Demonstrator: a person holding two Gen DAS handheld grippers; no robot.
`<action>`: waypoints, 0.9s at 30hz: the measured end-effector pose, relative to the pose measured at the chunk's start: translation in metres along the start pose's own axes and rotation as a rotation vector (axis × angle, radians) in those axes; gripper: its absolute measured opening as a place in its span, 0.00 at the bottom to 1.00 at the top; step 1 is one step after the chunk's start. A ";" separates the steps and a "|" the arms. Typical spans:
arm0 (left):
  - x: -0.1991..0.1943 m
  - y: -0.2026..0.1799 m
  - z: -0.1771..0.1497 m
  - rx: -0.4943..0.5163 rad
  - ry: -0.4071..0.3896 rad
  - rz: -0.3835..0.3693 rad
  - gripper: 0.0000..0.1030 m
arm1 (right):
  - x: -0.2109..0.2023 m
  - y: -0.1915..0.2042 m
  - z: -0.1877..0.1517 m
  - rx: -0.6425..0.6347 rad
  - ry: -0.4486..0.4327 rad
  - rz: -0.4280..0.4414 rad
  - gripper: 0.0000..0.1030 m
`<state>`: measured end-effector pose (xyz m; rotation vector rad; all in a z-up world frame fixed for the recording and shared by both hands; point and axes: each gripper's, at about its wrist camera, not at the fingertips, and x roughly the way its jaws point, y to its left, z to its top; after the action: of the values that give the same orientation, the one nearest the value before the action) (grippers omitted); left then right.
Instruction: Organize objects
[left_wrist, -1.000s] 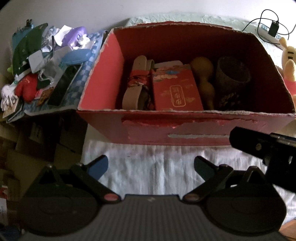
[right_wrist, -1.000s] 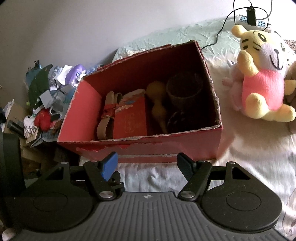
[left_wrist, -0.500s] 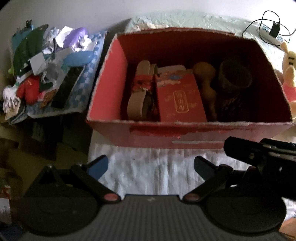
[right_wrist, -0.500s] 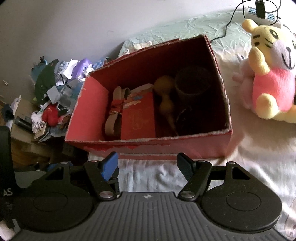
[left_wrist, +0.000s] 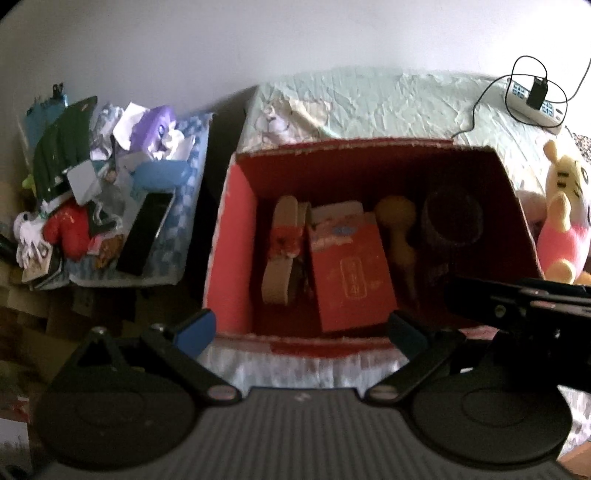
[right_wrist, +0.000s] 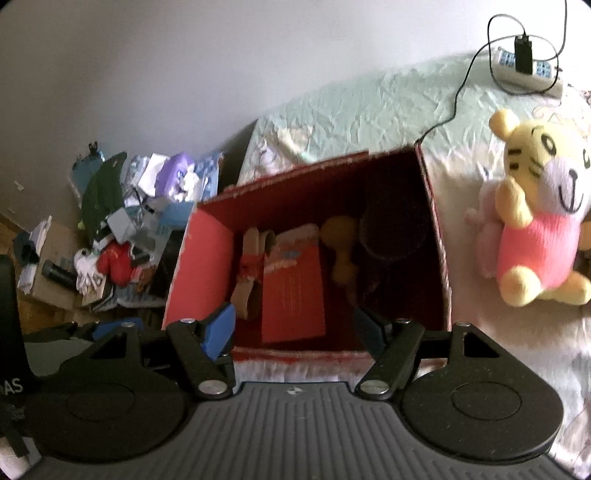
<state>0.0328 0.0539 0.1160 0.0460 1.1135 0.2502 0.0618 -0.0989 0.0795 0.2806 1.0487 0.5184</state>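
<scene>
An open red cardboard box (left_wrist: 232, 258) (right_wrist: 199, 258) sits on a white cloth. Inside it stand a tan roll tied with red ribbon (left_wrist: 282, 247) (right_wrist: 251, 273), a red packet (left_wrist: 351, 273) (right_wrist: 293, 299), a yellow gourd (left_wrist: 399, 229) (right_wrist: 341, 251) and a dark cup (left_wrist: 452, 216) (right_wrist: 397, 225). My left gripper (left_wrist: 301, 330) is open and empty above the box's near rim. My right gripper (right_wrist: 295, 328) is also open and empty over the near rim; part of its black body (left_wrist: 517, 302) shows in the left wrist view.
A plush tiger in pink (right_wrist: 535, 225) (left_wrist: 565, 229) lies right of the box. A pile of clutter (left_wrist: 99, 192) (right_wrist: 125, 229) sits left of it. A power strip with a cable (right_wrist: 524, 66) (left_wrist: 535, 99) lies on the pale green sheet behind.
Both grippers have risen and moved forward over the box's near rim, so the views look down into it more steeply. Both stay open.
</scene>
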 end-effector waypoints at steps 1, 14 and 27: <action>0.001 -0.001 0.003 0.001 -0.006 0.000 0.97 | -0.001 0.000 0.001 -0.008 -0.014 -0.012 0.72; 0.033 -0.014 0.011 0.015 0.010 -0.003 0.97 | 0.020 -0.024 0.010 0.035 -0.027 -0.069 0.73; 0.068 -0.005 0.018 -0.015 0.057 -0.010 0.97 | 0.054 -0.025 0.015 -0.010 0.028 -0.113 0.73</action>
<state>0.0786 0.0658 0.0630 0.0200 1.1677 0.2522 0.1029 -0.0909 0.0353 0.2047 1.0827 0.4270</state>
